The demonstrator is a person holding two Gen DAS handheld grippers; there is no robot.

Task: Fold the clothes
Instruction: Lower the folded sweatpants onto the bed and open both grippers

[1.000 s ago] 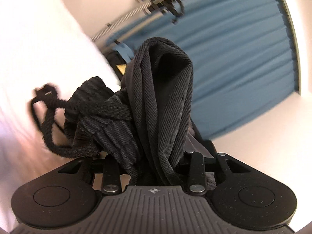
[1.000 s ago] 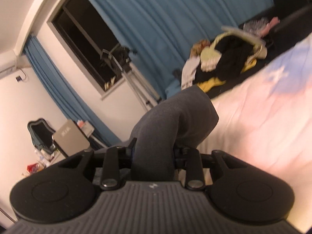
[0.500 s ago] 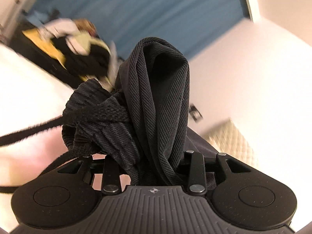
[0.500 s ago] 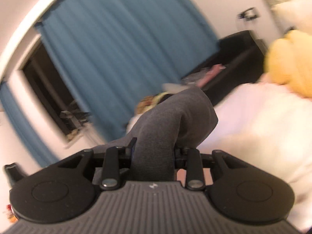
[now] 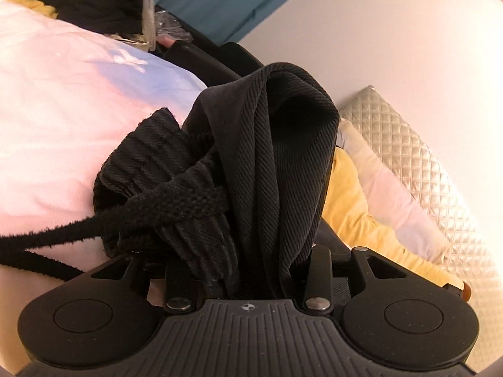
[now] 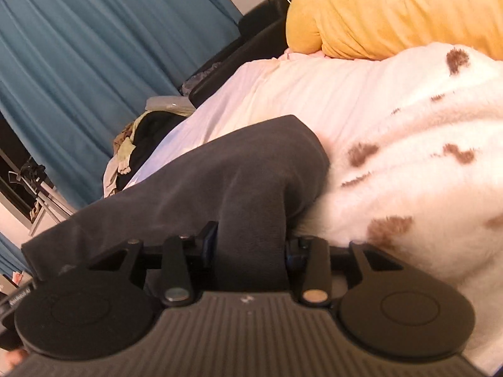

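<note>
Left wrist view shows my left tongs (image 5: 248, 251) clenched on a thick bunch of the dark garment (image 5: 276, 157) — ribbed waistband and drawstring (image 5: 47, 235) bundled in together, the cord trailing off to the left over the pink-white bed cover (image 5: 63, 119). Their jaws have just been opening a little, yet the cloth is packed between them. My right tongs (image 6: 251, 248) grasp another fold of the same garment (image 6: 220, 172), which runs leftward in one taut band over the spotted fleece blanket (image 6: 408, 144); those jaws too have just been widening, with fabric between them.

To do this well, I judge I should carry both ends down together and keep the cloth stretched between the tongs so it lands flat on the bed — not in a heap. The drawstring could snag or get caught under the fold, so I'd let it fall clear before letting go. I'd aim for the smooth cover, away from the yellow pillow (image 6: 393, 9).
</note>
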